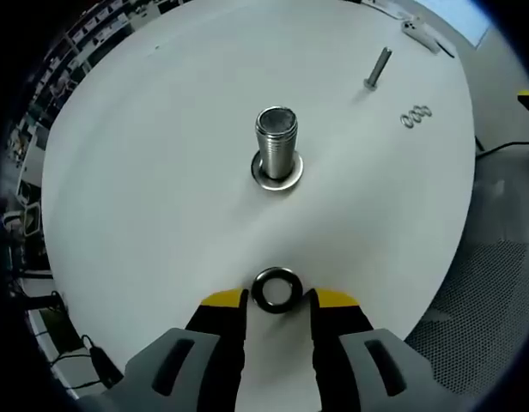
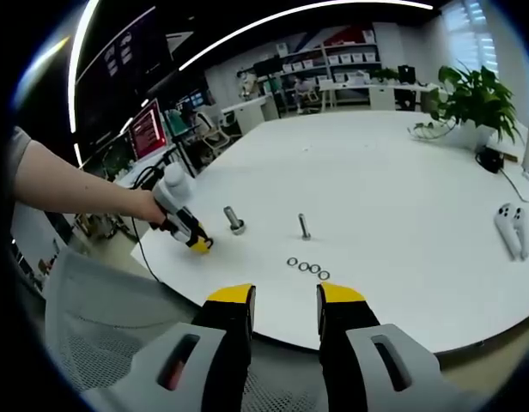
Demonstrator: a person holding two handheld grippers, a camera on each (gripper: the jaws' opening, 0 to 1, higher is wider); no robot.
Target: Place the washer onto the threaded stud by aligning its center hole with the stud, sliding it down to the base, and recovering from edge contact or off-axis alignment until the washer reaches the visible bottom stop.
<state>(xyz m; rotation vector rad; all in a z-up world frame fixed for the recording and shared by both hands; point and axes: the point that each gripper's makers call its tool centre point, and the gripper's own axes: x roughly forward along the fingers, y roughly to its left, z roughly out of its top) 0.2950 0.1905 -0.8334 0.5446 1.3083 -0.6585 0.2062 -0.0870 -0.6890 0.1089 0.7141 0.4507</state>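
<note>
The washer [image 1: 276, 290] is a dark metal ring lying flat on the white bench [image 1: 144, 172], between the yellow tips of the left tool [image 1: 280, 299], whose jaws stand apart on either side of it. Ahead, the threaded stud [image 1: 276, 146] stands upright on a flat base ring. A bolt [image 1: 378, 69] and a row of small rings [image 1: 416, 116] lie farther off. The right tool [image 2: 286, 296] hangs off the bench edge, jaws apart, gripping nothing. There the person's hand [image 2: 148, 206] holds the left tool low by the stud.

My views were bright and sharp; ceiling light strips [image 2: 247, 34] arced overhead, and straight lines bowed toward the edges.
</note>
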